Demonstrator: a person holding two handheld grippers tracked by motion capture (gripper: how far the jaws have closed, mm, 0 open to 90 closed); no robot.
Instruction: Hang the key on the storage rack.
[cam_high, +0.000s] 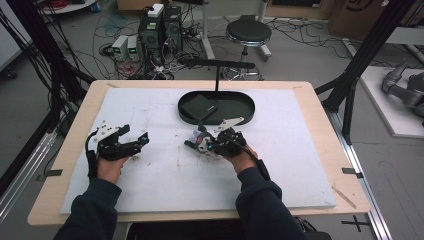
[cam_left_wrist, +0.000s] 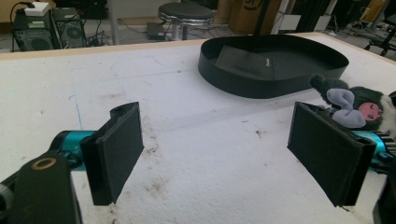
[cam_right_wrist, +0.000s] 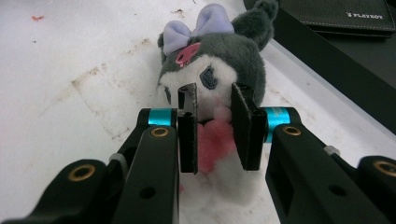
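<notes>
A small plush toy (cam_right_wrist: 212, 60) with a grey hood, a purple bow and a white and pink body lies on the white mat. My right gripper (cam_right_wrist: 214, 133) is shut on the plush toy's pink and white body. In the high view the right gripper (cam_high: 207, 146) holds the plush toy (cam_high: 196, 142) near the mat's middle, just in front of the black tray (cam_high: 240, 117). My left gripper (cam_high: 142, 138) rests at the left of the mat, jaws wide apart and nothing between them. Its pads (cam_left_wrist: 119, 149) frame bare mat, with the plush toy (cam_left_wrist: 355, 105) off to the right.
The black oval tray (cam_left_wrist: 243, 84) holds a black wallet (cam_high: 199, 106) and a T-shaped stand (cam_high: 217, 64) rises from it. The white mat (cam_high: 150, 175) is stained and covers most of the wooden table (cam_high: 320, 110). A stool (cam_high: 248, 34) and computers stand beyond the table.
</notes>
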